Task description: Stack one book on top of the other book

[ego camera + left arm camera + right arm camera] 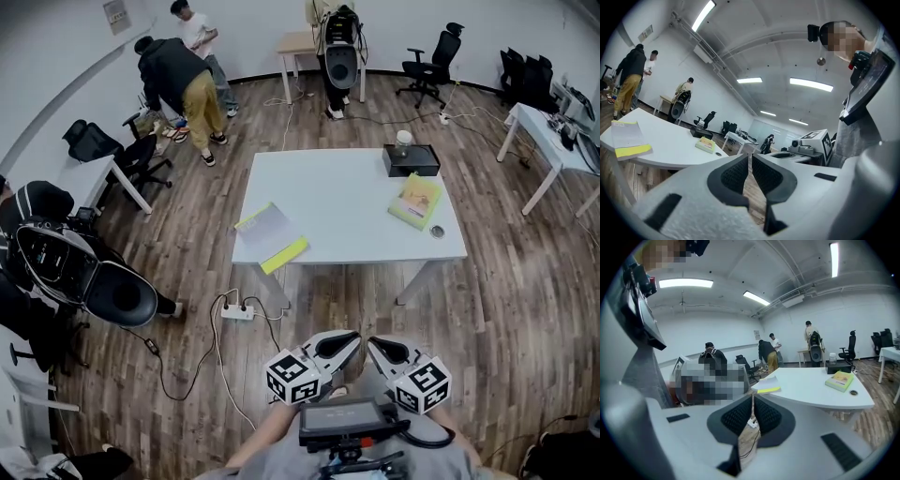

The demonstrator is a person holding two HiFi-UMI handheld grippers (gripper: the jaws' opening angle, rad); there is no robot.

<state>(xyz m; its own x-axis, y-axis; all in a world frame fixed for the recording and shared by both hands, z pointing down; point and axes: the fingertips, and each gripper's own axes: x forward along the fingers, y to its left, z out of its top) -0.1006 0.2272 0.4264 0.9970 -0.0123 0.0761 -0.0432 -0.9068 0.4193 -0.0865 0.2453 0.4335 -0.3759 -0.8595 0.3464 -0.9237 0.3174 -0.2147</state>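
- Two grippers sit low at 6 o'clock in the head view, side by side with their tips angled toward each other and their marker cubes facing up.
- Left gripper (749,161): its dark ribbed pads are pressed together with nothing between them.
- Right gripper (753,401): its pads are likewise closed on nothing, and only floor and a cable show past the tips.
- Power strip (238,311): it lies on the wooden floor at about 10 o'clock from the grippers, with cables trailing from it.
- White table (347,202): it stands at 12 o'clock from the grippers, well apart from both.
- Grey-and-yellow book (269,234): it lies flat at the table's 8 o'clock corner, with one yellow edge overhanging the rim.
- Yellow-green book (415,200): it lies flat at the table's 3 o'clock side, well apart from the other book, so neither is stacked.
- Small round disc (437,231): it rests just beside that book, at its 5 o'clock.
- Black box (412,161): it sits at the table's 1 o'clock corner, with a small white object (404,138) at its far edge.
- Two people (183,80) stand at 11 o'clock by the far wall.
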